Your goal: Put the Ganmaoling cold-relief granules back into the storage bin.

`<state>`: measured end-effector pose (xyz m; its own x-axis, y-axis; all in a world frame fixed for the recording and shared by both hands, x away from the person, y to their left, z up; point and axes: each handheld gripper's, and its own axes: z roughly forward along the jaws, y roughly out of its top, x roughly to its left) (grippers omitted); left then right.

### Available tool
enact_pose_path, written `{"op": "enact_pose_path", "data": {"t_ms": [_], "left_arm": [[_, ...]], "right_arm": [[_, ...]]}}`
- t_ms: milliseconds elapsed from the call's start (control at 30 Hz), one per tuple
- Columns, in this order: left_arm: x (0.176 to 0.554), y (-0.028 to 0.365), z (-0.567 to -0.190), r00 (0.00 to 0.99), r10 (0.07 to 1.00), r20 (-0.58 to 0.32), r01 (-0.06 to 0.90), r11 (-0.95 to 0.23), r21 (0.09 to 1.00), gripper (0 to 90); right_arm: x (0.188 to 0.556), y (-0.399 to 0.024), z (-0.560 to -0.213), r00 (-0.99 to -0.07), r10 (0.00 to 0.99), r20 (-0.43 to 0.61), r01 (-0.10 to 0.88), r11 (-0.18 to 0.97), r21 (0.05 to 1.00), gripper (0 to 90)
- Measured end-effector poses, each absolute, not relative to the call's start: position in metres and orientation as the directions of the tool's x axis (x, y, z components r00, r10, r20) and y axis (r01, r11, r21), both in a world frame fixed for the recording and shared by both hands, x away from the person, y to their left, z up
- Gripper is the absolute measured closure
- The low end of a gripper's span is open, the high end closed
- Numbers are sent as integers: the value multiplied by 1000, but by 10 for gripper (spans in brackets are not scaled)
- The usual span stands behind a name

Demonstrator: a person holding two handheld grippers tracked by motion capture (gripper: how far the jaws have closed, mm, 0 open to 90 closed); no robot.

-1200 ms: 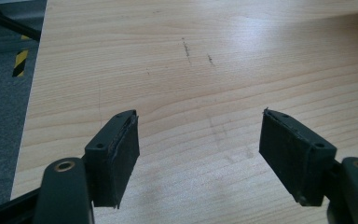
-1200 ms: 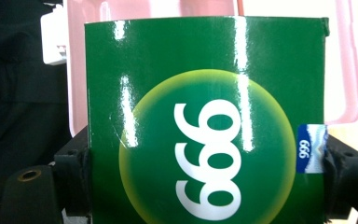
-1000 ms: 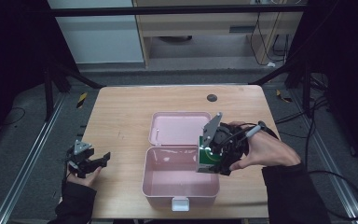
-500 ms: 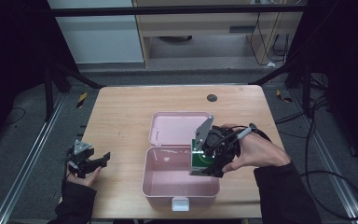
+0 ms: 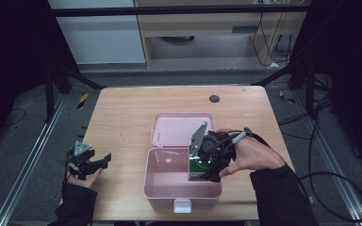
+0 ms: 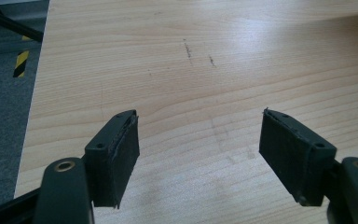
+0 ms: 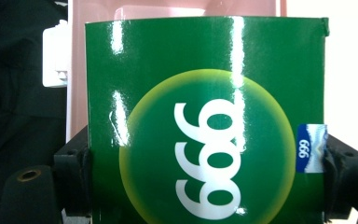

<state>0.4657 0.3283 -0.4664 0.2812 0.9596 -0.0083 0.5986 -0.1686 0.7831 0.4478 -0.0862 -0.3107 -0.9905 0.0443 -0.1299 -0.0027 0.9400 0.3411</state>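
High view has us at the table [image 5: 122, 117] with the pink box [image 5: 181, 195] open near its 6 o'clock edge, the lid [image 5: 181, 129] folded back toward 12 o'clock. Our right gripper [image 5: 206, 162] hangs over the box's 3 o'clock side, jaws clamped on the green carton [image 5: 196, 168], which sits upright with its lower end already down inside the box cavity, close against the wall on that side. We cannot tell from here whether the carton touches the floor of the box.

Right gripper view confirms the hold: the green carton [image 7: 205, 121] is pinched by its two narrow sides, one black jaw pressed to each, and the pink box [image 7: 79, 70] shows behind it.

Our left gripper [image 5: 90, 162] rests well apart at the table's 9 o'clock edge. In the left gripper view its jaws stand wide, nothing between them, with bare wood under them.

By our reckoning the carrying is done and the placing is nearly done. What remains is to lower the carton until it seats, let the jaws part, lift the right gripper out, and probably swing the lid shut over it.
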Motion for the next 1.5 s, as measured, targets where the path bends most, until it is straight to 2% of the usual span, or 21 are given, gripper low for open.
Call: {"op": "enact_pose_path", "data": {"t_ms": [1000,1100,1367,1500], "left_arm": [[465,329,-466,280,960,-10,596,-166,785,277],[465,329,-466,282,959,-9,595,-168,786,277],[465,328,-466,281,960,-8,597,-168,785,277],[466,329,-466,280,960,-9,598,-167,784,277]], "right_arm": [[450,-74,-346,-996,2,-92,-25,956,293,161],[451,-76,-350,-997,17,-75,-8,948,317,161],[451,-81,-362,-998,13,-61,-7,950,312,159],[452,-81,-368,-997,9,-77,-14,958,287,157]]}}
